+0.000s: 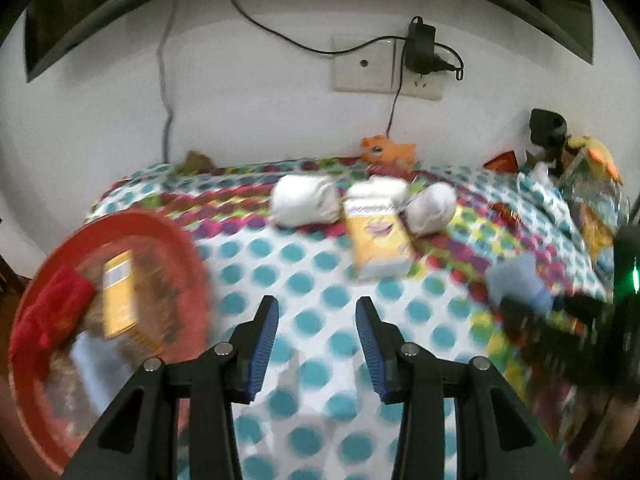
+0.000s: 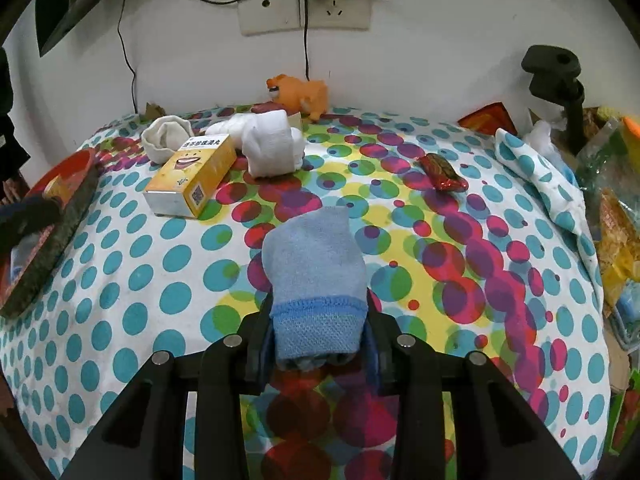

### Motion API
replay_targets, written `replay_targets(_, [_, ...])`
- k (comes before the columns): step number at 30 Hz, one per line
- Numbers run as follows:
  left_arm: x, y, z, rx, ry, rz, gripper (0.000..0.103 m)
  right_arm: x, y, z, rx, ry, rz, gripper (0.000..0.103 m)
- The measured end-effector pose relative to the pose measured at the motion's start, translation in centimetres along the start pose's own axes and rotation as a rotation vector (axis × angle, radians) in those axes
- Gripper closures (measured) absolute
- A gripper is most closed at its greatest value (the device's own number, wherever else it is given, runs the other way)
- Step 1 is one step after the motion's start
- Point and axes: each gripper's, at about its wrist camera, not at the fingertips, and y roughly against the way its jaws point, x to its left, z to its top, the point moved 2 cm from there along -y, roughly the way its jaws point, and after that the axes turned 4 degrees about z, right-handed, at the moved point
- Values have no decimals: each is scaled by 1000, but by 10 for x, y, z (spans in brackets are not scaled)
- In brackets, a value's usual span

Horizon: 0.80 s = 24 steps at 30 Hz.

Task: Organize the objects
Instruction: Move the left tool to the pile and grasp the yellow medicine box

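My right gripper is shut on a rolled blue sock and holds it above the dotted tablecloth. The sock also shows in the left wrist view. My left gripper is open and empty over the cloth. Ahead lie a yellow box, white sock rolls and a cream sock. A red basket on the left holds a yellow box and a red cloth.
An orange toy animal stands at the back by the wall. A red snack packet lies on the right. Cluttered bags and a black stand fill the right edge. Wall sockets with cables sit above.
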Motion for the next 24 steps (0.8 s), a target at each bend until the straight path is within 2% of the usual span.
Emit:
replay_targets(3, [-20, -18, 19, 15, 8, -12, 62, 2, -1, 0, 6, 10, -11, 69])
replay_targets(6, [-40, -30, 34, -8, -35, 12, 60, 3, -3, 0, 9, 8, -7, 68])
replay_targets(9, [-54, -48, 43, 24, -53, 18, 60, 3, -3, 0, 11, 1, 3, 67])
replay_targets(16, [-57, -84, 52, 97, -26, 72, 60, 5, -4, 0, 14, -5, 19, 65])
replay_targets(19, [-57, -95, 55, 124, -32, 80, 54, 6, -4, 0, 14, -7, 22, 63])
replay_targets(21, [-59, -100, 56, 114, -41, 79, 45, 8, -5, -1, 15, -9, 26, 62])
replay_targets(24, [-58, -105, 59, 119, -33, 82, 41, 10, -5, -1, 15, -10, 27, 62])
